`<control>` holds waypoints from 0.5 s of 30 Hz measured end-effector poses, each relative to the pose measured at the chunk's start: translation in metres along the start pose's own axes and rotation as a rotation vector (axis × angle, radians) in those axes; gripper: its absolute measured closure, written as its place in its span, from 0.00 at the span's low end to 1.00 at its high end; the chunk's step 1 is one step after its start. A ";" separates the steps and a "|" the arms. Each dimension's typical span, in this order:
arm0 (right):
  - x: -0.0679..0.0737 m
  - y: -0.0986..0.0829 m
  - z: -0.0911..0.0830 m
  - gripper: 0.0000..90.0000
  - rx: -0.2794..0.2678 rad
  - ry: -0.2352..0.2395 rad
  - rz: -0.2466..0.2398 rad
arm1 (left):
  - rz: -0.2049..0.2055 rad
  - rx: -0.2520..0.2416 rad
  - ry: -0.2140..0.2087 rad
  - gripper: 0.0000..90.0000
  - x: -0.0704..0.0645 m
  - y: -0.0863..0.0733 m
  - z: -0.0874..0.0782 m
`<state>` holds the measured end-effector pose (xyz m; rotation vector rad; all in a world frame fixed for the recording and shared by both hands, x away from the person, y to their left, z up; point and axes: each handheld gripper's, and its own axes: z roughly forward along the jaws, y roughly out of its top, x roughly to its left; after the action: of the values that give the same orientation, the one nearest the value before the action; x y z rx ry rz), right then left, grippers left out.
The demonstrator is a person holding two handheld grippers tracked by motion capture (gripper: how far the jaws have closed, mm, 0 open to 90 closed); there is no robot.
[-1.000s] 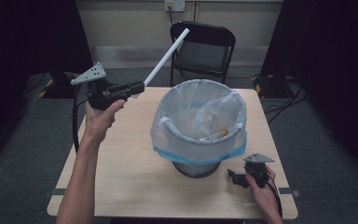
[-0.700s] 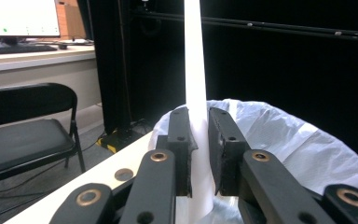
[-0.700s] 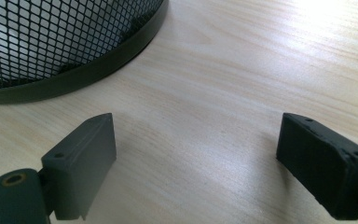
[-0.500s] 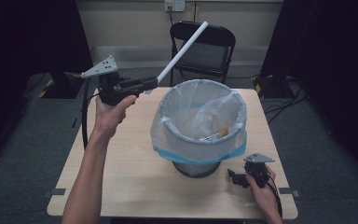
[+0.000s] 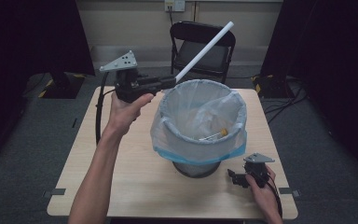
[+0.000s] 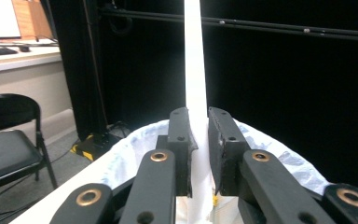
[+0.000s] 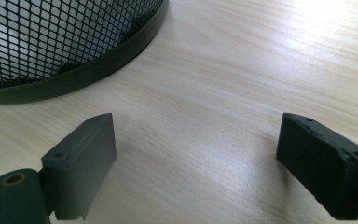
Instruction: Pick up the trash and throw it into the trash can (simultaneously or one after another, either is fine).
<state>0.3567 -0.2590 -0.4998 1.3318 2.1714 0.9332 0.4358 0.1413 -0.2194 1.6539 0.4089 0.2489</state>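
Note:
My left gripper (image 5: 170, 82) is shut on a long white tube (image 5: 204, 45), held above the left rim of the bin and slanting up to the far right. In the left gripper view the tube (image 6: 194, 70) rises straight between the black jaws of that left gripper (image 6: 199, 149). A black mesh bin (image 5: 198, 122) lined with a clear plastic bag stands mid-table, with a yellow-capped item (image 5: 216, 135) inside. My right gripper (image 5: 233, 178) rests on the table near the front right, open with nothing between its fingers (image 7: 81, 161); the bin's base (image 7: 70, 74) lies just ahead of it.
The wooden table (image 5: 121, 172) has bare room at its left and front. A black folding chair (image 5: 205, 51) stands behind the table's far edge. Cables lie on the grey floor at the far right.
My left gripper has carried the tube to the right and a little lower, from left of the bin to over its left rim. The right gripper has stayed put.

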 end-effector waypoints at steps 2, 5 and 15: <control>0.000 0.000 0.000 0.12 0.000 0.000 -0.001 | 0.004 0.011 -0.010 0.89 -0.003 0.000 0.005; 0.000 0.000 0.000 0.12 0.000 0.000 0.000 | -0.006 0.020 -0.035 0.89 -0.004 0.000 0.012; 0.000 0.000 0.000 0.12 0.000 0.000 0.000 | -0.012 0.090 -0.082 0.88 -0.009 -0.003 0.032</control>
<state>0.3567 -0.2590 -0.4998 1.3312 2.1717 0.9337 0.4393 0.1090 -0.2259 1.7433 0.3724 0.1553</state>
